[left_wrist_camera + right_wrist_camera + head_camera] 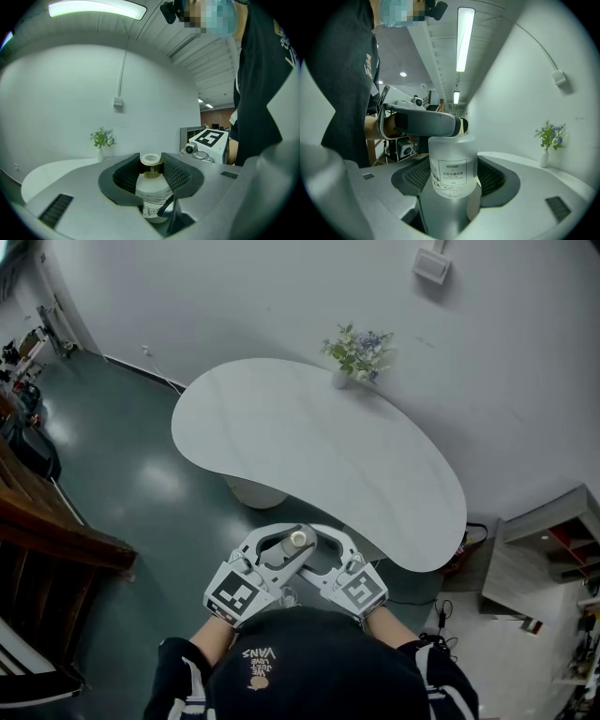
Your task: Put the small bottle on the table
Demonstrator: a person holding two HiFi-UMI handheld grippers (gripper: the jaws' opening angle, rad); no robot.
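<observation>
Frosted small bottle [152, 190] upright, clamped by both your left gripper [151, 174] and right gripper [453, 177]; table [309, 442] lies straight ahead, past the jaws.

Bright overhead strip light [465, 40], fisheye edges

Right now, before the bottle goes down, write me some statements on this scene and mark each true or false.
1. The small bottle stands on the table. False: it is held in the air, short of the table's near edge.
2. The left gripper grips the bottle near its cap. True.
3. A vase of flowers stands at the table's far edge. True.
4. The right gripper is empty. False: its fingers are shut on the bottle's body.
</observation>
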